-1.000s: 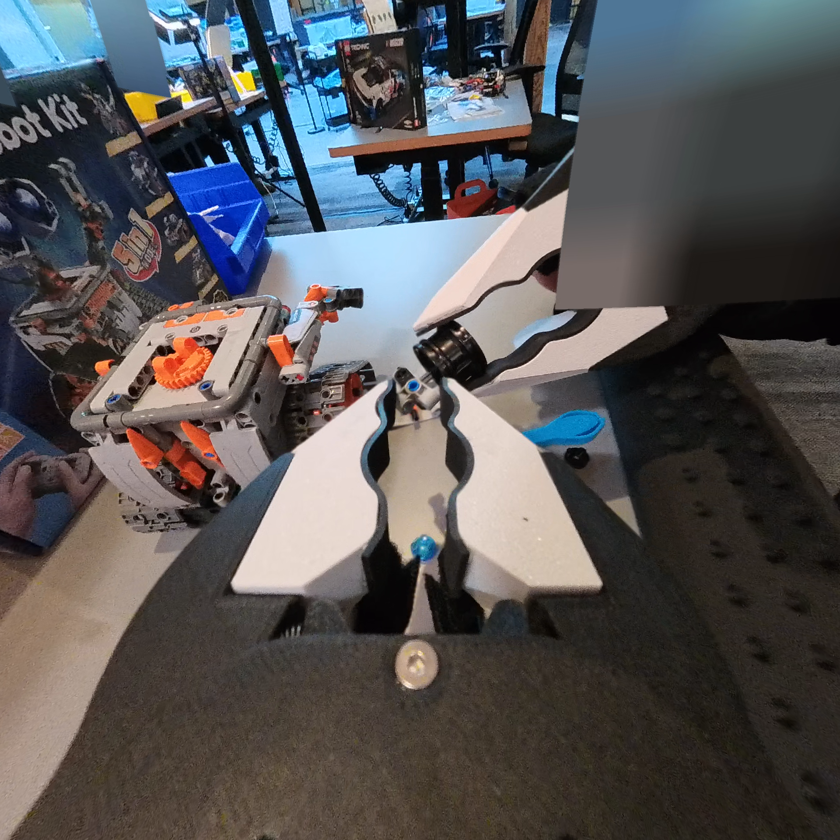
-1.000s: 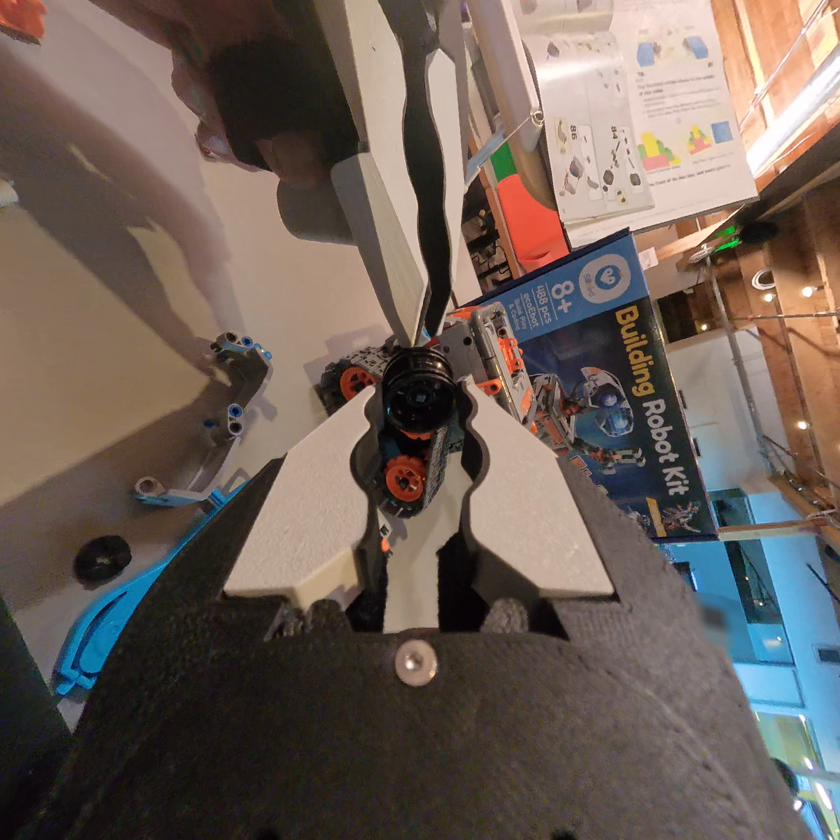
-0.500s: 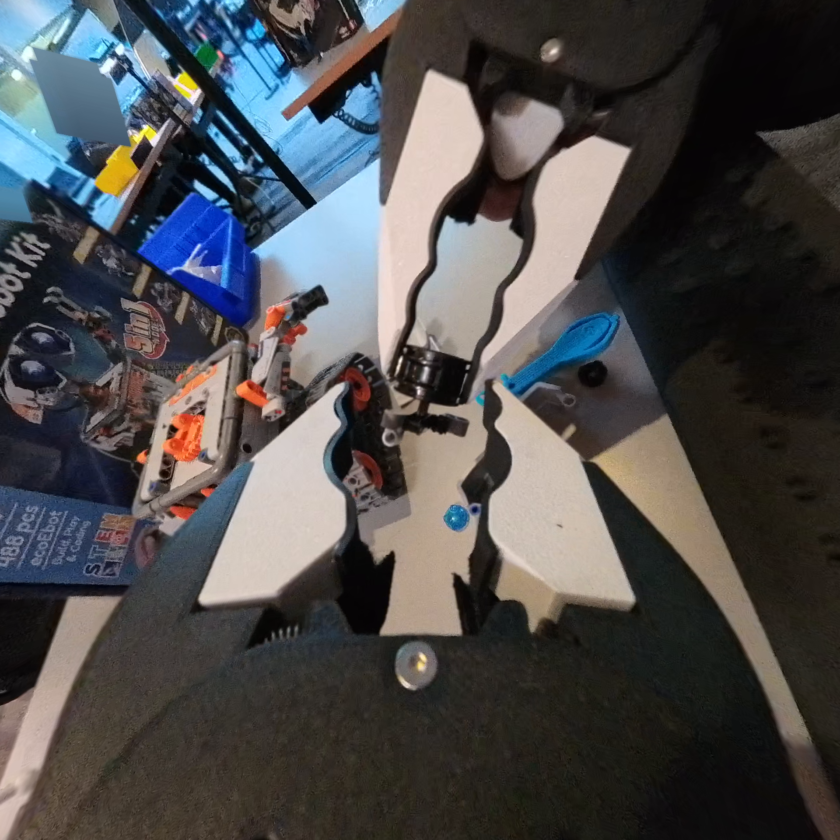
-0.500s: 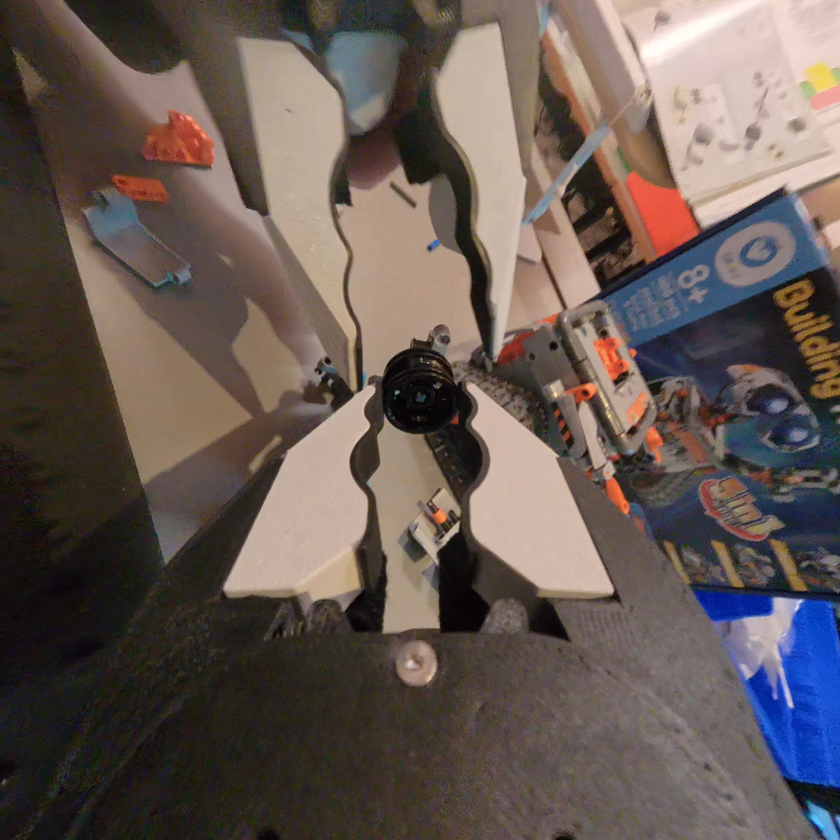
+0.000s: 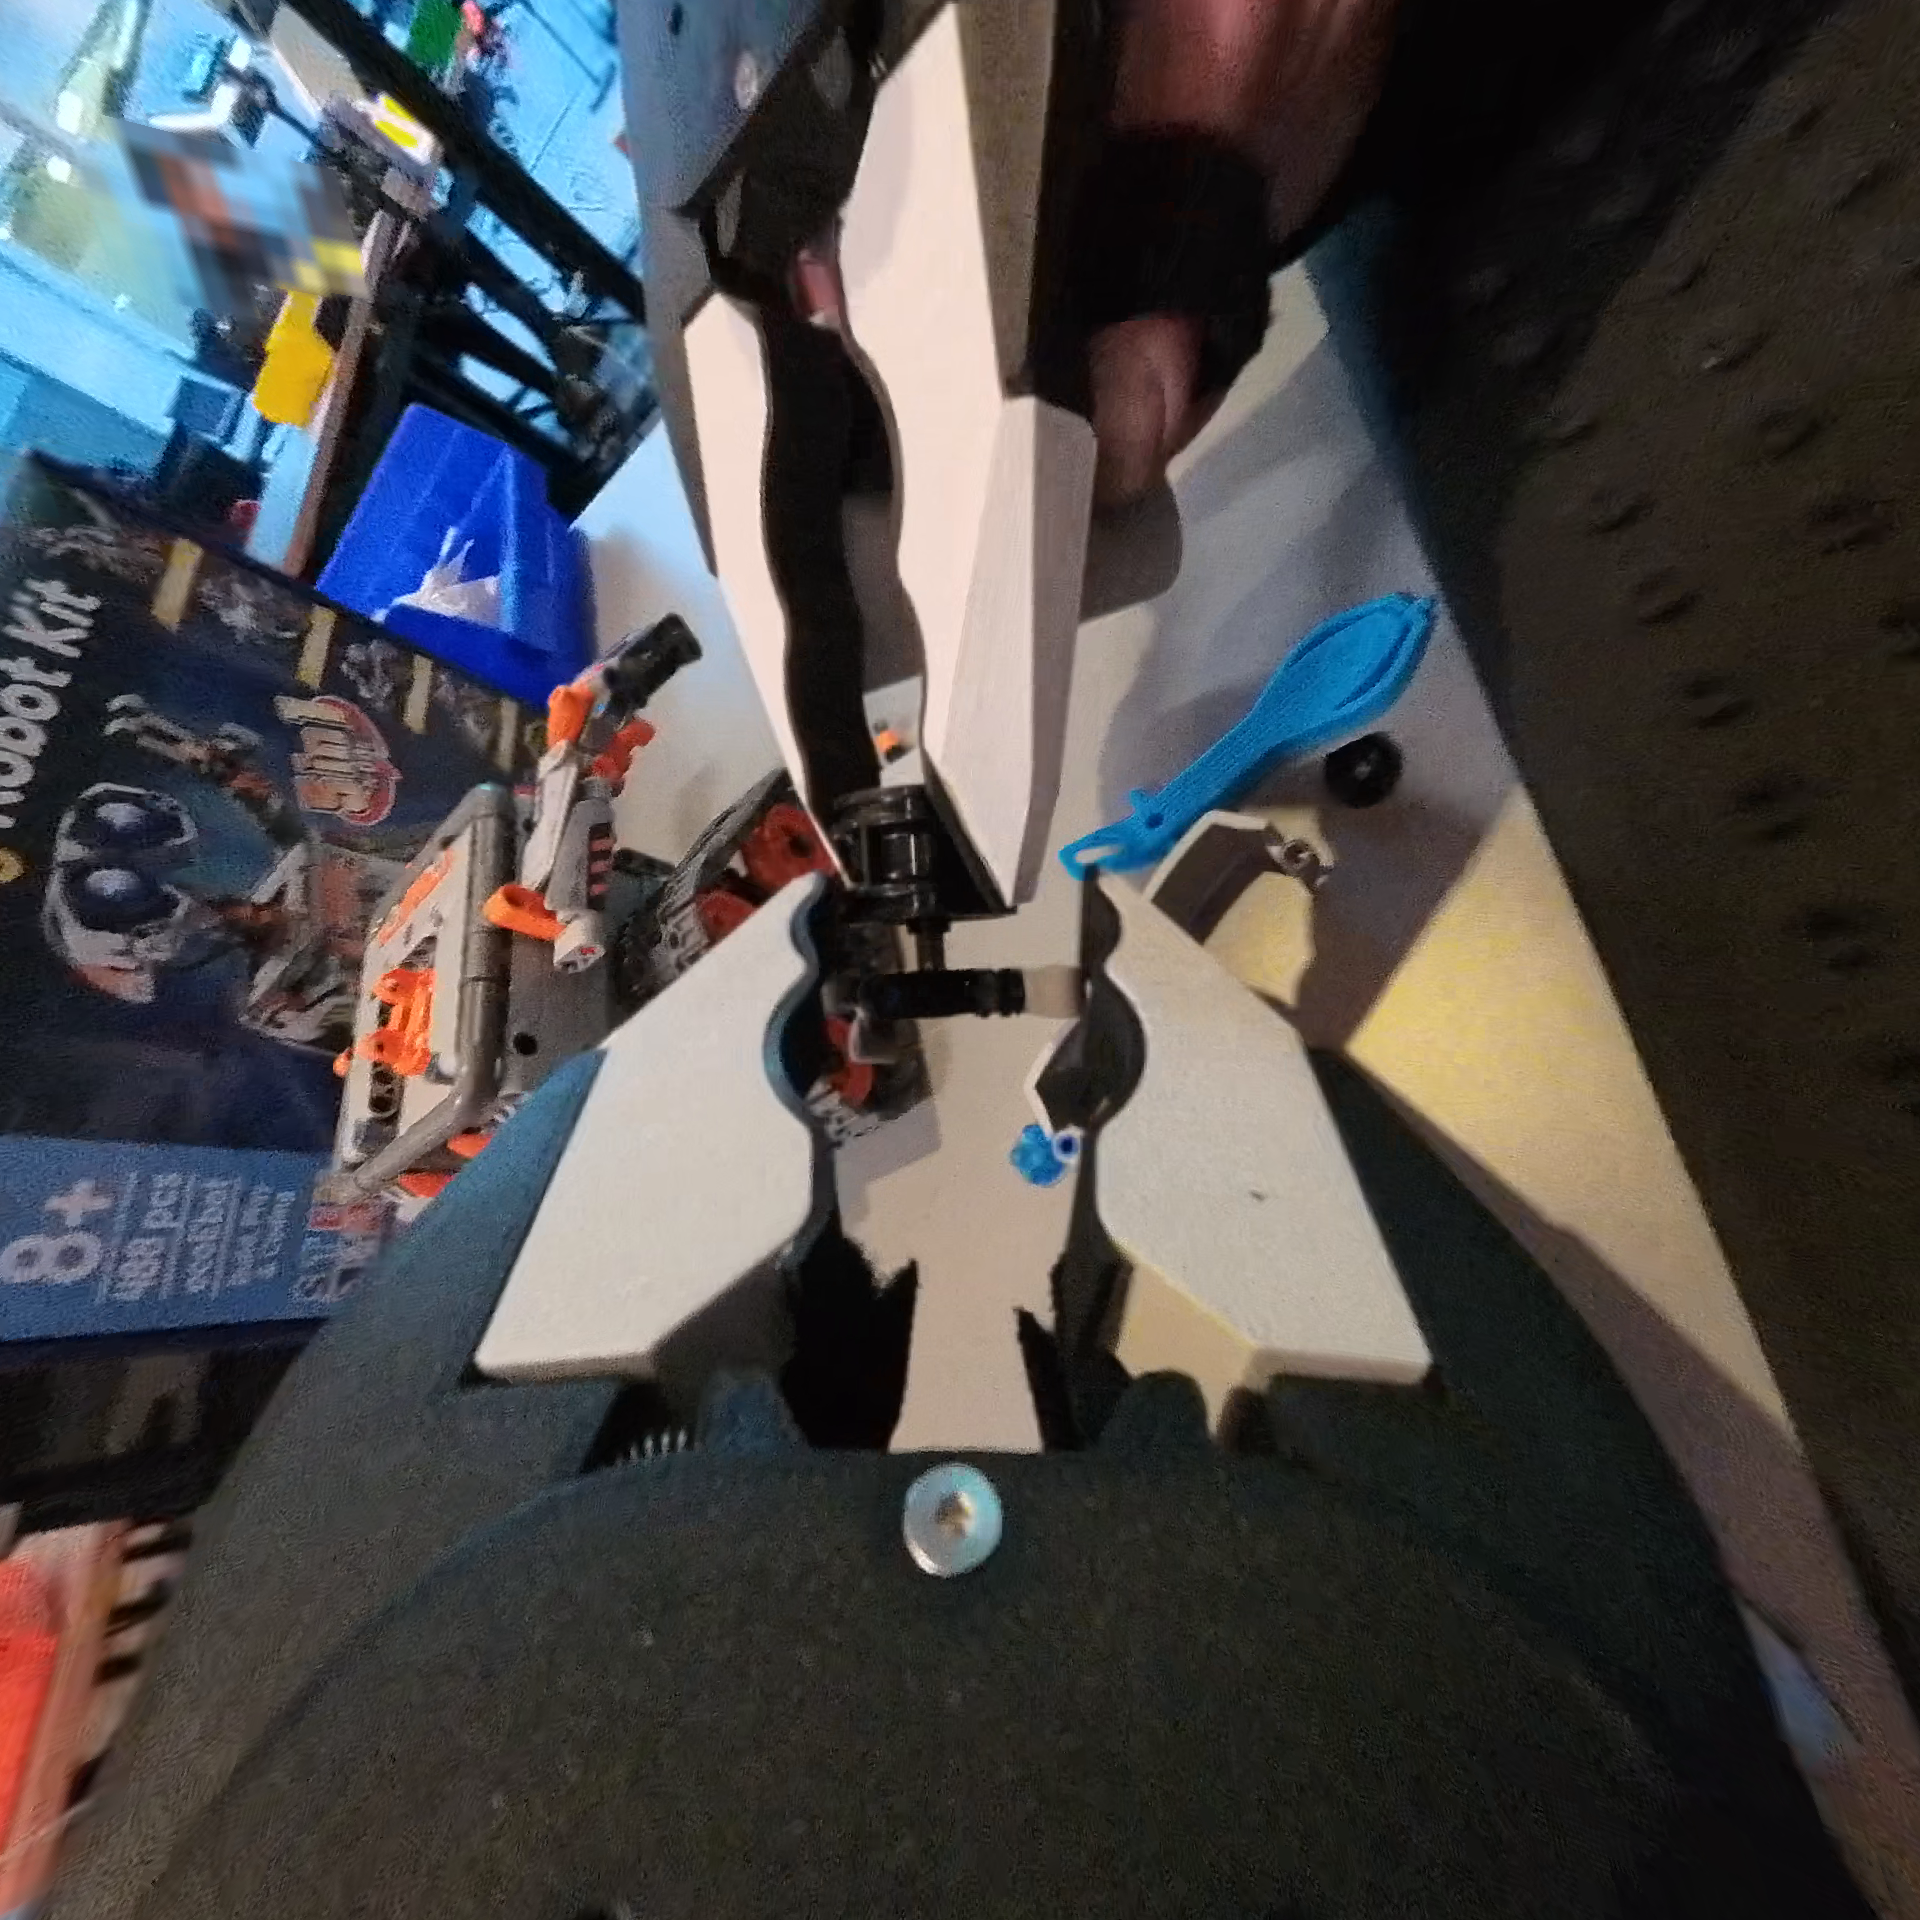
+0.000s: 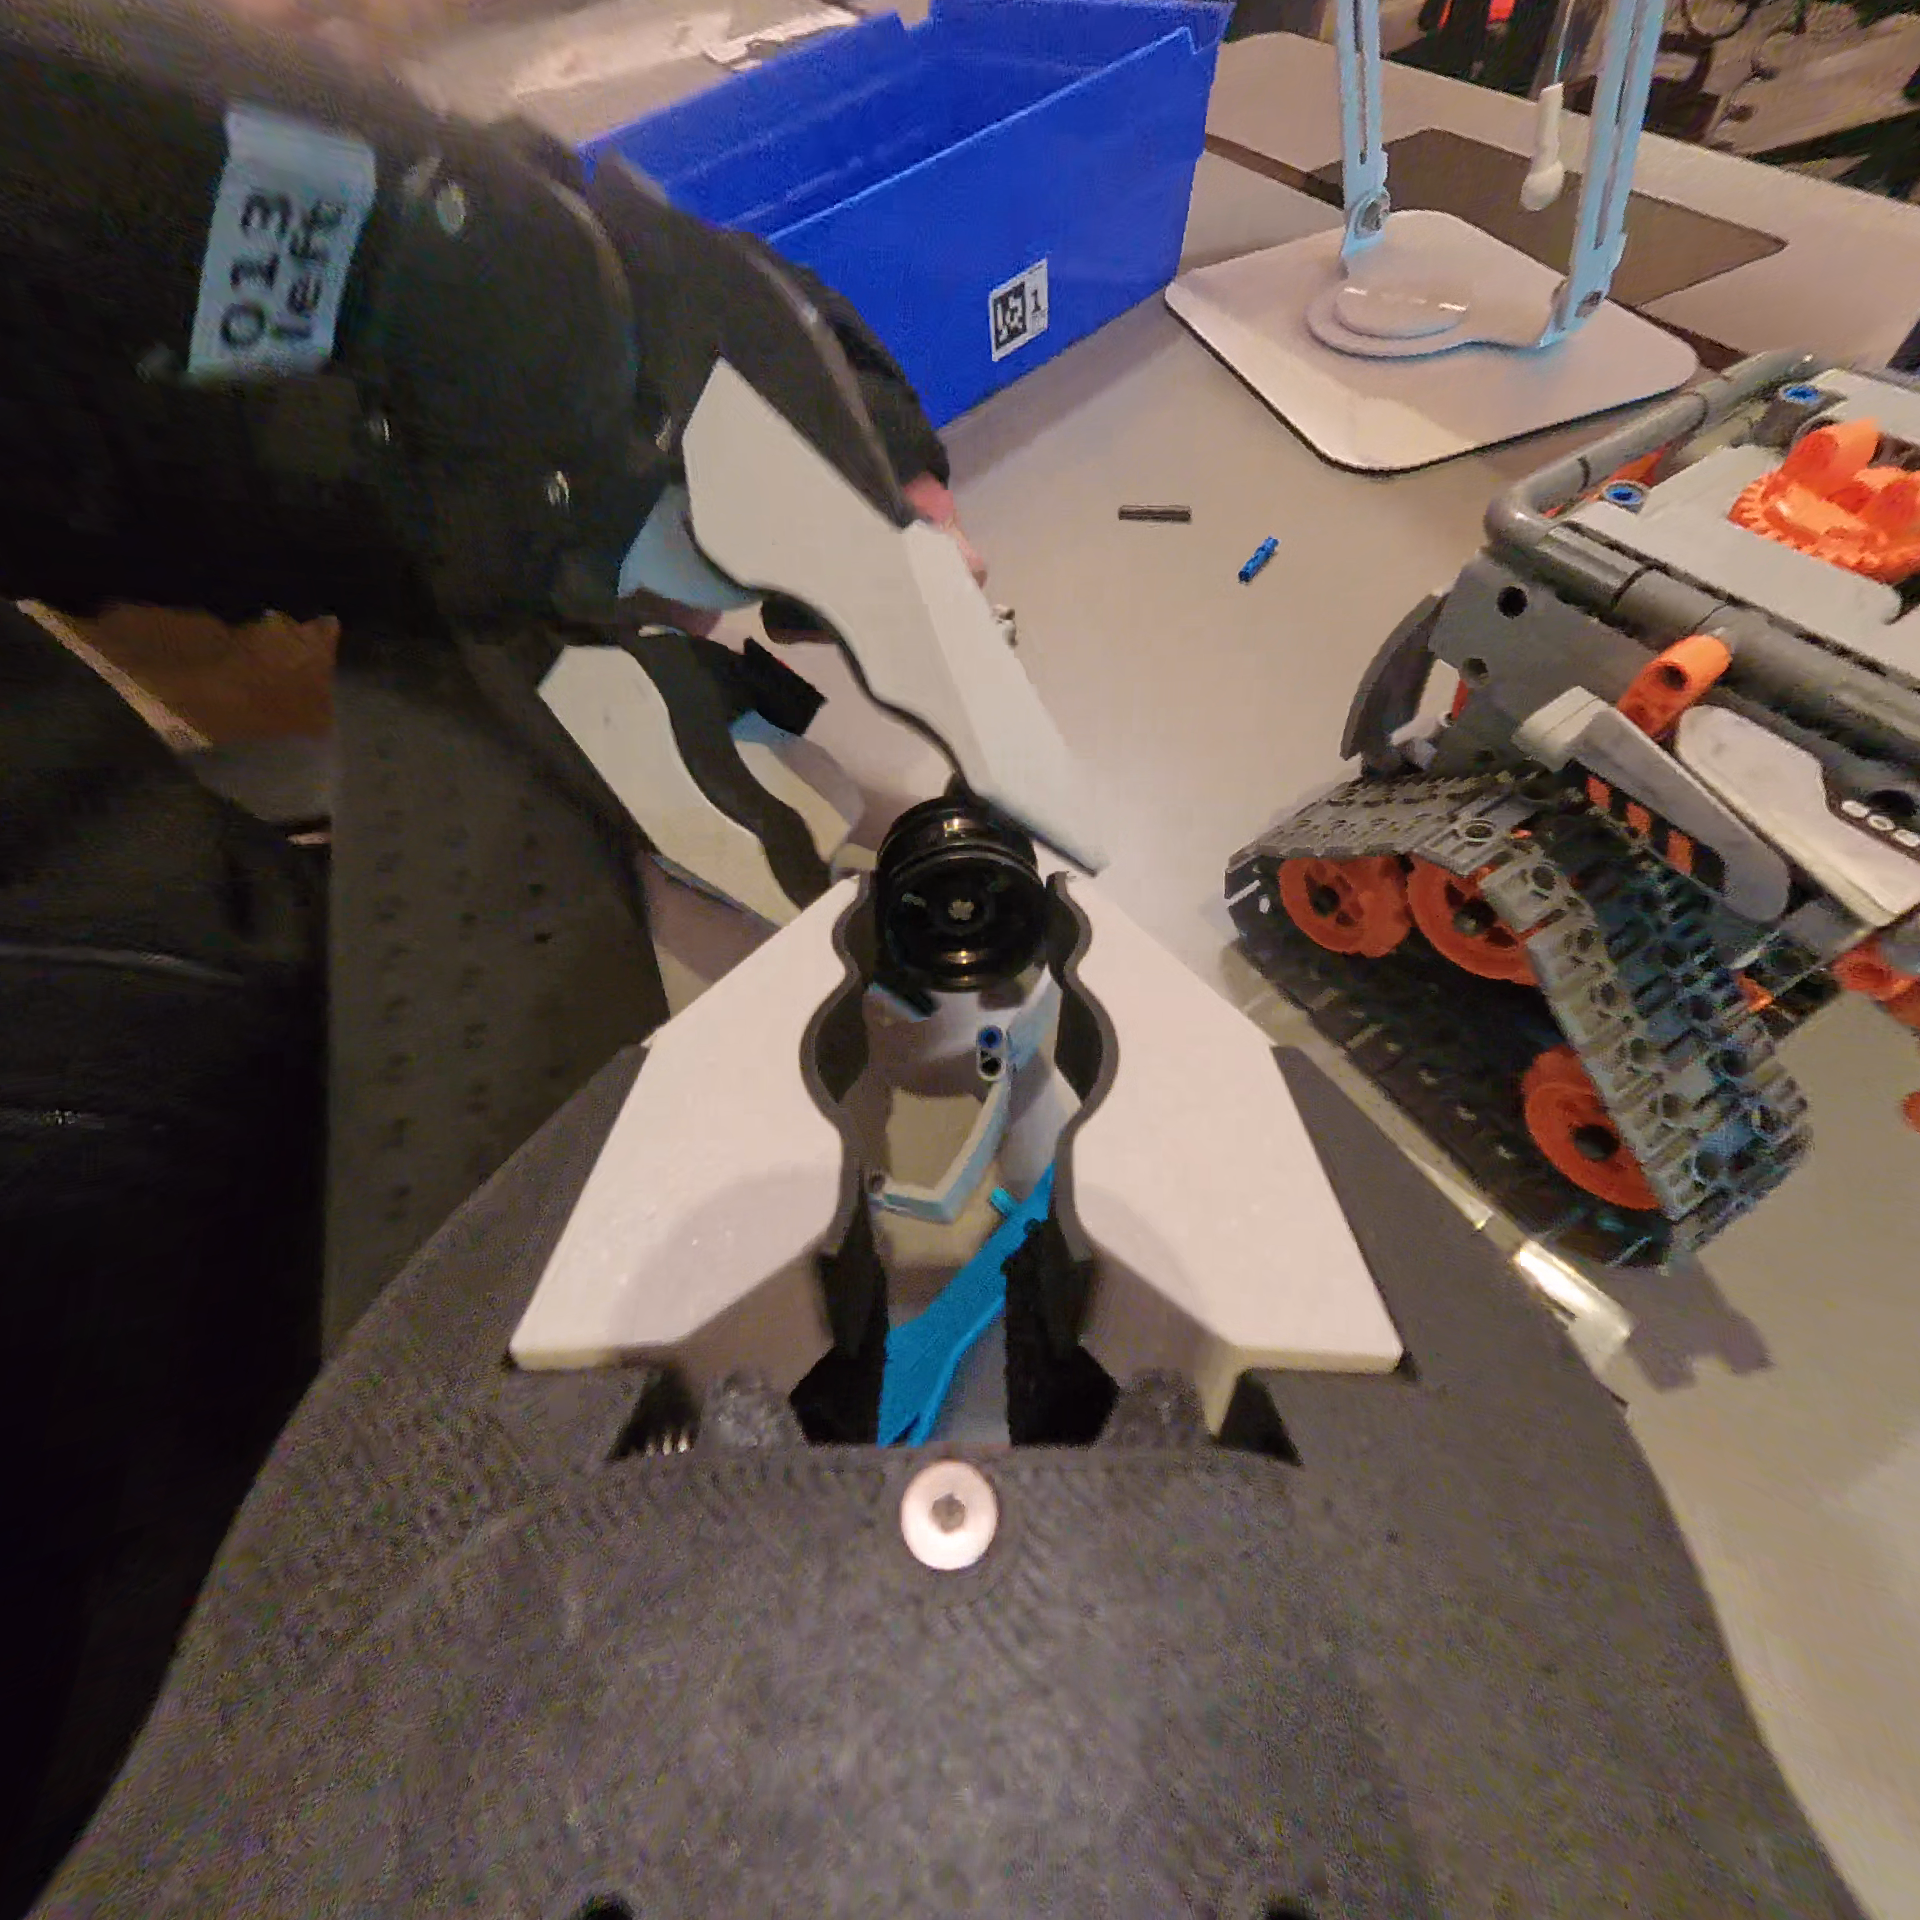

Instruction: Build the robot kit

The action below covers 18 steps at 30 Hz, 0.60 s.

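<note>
— What is held by the right gripper (image 6: pixel 961 914)?

— A small black wheel (image 6: pixel 956 914) is pinched between its two fingertips, above the pale table (image 6: pixel 1164 665). In the left wrist view the same wheel (image 5: pixel 899 852) is seen at the tips of the right gripper (image 5: pixel 914 862), which comes down from above.

— And the left gripper (image 5: pixel 951 935)?

— Its fingers are spread apart and nothing is gripped by them. A black pin (image 5: pixel 940 992) is seen lying crosswise in the gap between the fingertips, just under the wheel; whether it is joined to the wheel cannot be told. In the right wrist view the left gripper (image 6: pixel 935 821) is seen reaching in from the left, one white finger (image 6: pixel 914 644) ending just beside the wheel.

— What is found around them?

— A grey and orange toy vehicle with tracks (image 6: pixel 1621 914) is stood on the table to the right of the wheel. A flat blue tool (image 5: pixel 1268 727) and a second small black wheel (image 5: pixel 1361 769) are laid near each other on the table. A little blue stud (image 5: pixel 1039 1153) is seen between the left fingers. A blue bin (image 6: pixel 935 197) is placed farther back, and a printed box (image 5: pixel 177 883) is stood behind the vehicle.
</note>
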Tool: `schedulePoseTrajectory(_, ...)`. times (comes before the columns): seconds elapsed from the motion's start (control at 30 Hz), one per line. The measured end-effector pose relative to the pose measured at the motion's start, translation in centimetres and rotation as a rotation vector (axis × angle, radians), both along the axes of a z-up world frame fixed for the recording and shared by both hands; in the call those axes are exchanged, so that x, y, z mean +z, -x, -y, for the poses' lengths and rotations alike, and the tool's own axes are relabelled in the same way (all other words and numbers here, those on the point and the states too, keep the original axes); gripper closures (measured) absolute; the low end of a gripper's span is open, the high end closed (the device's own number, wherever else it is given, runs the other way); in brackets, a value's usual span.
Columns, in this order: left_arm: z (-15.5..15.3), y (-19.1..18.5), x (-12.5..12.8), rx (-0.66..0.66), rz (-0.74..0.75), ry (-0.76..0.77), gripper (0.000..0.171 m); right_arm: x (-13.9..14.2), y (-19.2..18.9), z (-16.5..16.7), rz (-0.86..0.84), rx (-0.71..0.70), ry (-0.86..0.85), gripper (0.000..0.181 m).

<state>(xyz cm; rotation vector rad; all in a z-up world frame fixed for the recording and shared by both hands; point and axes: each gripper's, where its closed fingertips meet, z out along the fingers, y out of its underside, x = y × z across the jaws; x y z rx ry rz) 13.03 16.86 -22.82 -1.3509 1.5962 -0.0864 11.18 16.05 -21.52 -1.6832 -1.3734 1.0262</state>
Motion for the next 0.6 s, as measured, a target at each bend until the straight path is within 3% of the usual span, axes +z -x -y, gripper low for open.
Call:
schedulePoseTrajectory(0.1, -0.9, 0.3, -0.6, 0.055, -0.045, -0.077, 0.132, -0.5, 0.2, -0.5, 0.027, -0.049, -0.021, 0.151)
schedulePoseTrajectory(0.23, -0.9, 0.3, 0.6, 0.058, 0.035, -0.087, 0.142, 0.4, 0.3, -0.4, -0.013, -0.055, -0.086, 0.149)
schedulePoseTrajectory(0.33, -0.5, 0.1, 1.7, 0.031, 0.126, -0.045, 0.142, 2.0, -0.1, -0.1, -0.129, 0.001, 0.0, 0.147)
schedulePoseTrajectory(0.6, -0.2, 0.1, 2.3, -0.027, 0.23, 0.002, 0.141, 2.6, -1.0, -0.4, -0.209, 0.043, 0.112, 0.152)
